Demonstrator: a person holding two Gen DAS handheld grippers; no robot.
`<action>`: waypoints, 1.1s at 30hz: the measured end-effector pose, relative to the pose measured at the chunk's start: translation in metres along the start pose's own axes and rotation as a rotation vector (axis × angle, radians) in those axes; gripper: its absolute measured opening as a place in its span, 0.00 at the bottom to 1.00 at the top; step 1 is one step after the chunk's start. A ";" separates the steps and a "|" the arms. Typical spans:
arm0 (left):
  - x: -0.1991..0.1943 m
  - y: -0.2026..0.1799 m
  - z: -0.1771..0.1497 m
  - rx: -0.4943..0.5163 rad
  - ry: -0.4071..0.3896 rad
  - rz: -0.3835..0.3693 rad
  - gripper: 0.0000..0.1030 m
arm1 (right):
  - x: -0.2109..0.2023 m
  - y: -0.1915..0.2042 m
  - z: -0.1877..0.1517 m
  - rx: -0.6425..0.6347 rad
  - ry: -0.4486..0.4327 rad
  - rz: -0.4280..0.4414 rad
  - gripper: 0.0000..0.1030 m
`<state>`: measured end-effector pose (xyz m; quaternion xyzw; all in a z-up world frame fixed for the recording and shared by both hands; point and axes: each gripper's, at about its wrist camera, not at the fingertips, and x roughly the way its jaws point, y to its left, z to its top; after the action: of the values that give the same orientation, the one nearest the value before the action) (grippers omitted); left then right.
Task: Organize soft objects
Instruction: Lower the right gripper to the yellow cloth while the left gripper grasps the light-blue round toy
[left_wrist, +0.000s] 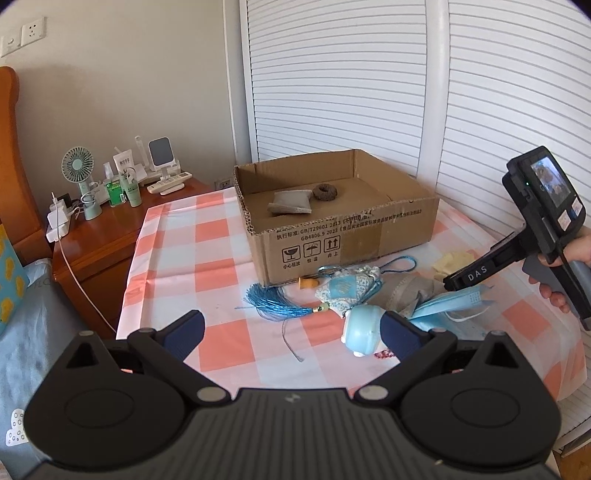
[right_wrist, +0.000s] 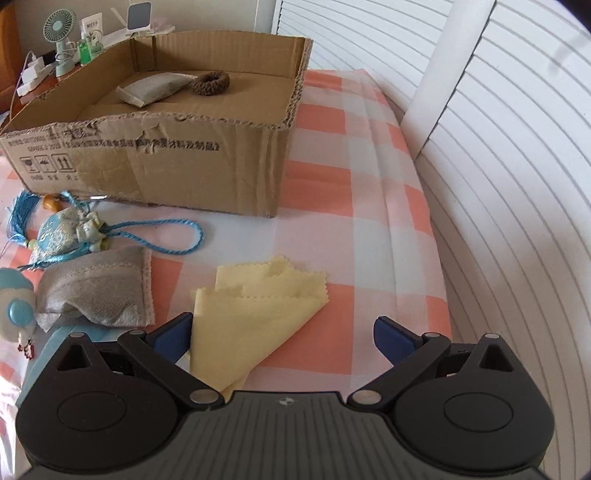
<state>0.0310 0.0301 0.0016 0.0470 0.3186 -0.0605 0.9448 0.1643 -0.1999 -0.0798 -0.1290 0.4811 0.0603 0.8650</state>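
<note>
A cardboard box (left_wrist: 351, 236) (right_wrist: 177, 162) stands on the checked cloth and holds a grey pouch (left_wrist: 291, 203) (right_wrist: 155, 88) and a brown scrunchie (left_wrist: 325, 192) (right_wrist: 210, 83). In front of it lie a blue tasselled sachet (left_wrist: 343, 291) (right_wrist: 66, 232), a grey pouch (right_wrist: 99, 295), a pale blue round toy (left_wrist: 364, 328) (right_wrist: 16, 310), a blue face mask (left_wrist: 450, 306) and a yellow cloth (right_wrist: 255, 317) (left_wrist: 452, 264). My left gripper (left_wrist: 293, 332) is open above the tassel and toy. My right gripper (right_wrist: 284, 332) is open over the yellow cloth, held by a hand (left_wrist: 565, 266).
A wooden nightstand (left_wrist: 107, 236) at the left carries a small fan (left_wrist: 79, 173), bottles, remotes and a charger with a white cable. White slatted doors (left_wrist: 369, 81) rise behind the table. A bed with a blue cover (left_wrist: 37, 332) lies at the near left.
</note>
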 end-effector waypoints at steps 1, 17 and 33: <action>0.001 -0.001 0.000 0.002 0.003 0.000 0.98 | -0.001 0.000 -0.002 0.001 0.005 0.022 1.00; 0.038 -0.024 -0.005 0.069 0.080 -0.068 0.98 | -0.014 0.002 -0.039 0.001 -0.103 0.104 1.00; 0.076 -0.045 -0.009 0.089 0.086 -0.122 0.98 | -0.024 0.005 -0.067 0.017 -0.205 0.086 1.00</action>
<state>0.0790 -0.0194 -0.0542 0.0719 0.3581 -0.1298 0.9218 0.0961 -0.2132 -0.0939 -0.0942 0.3956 0.1063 0.9074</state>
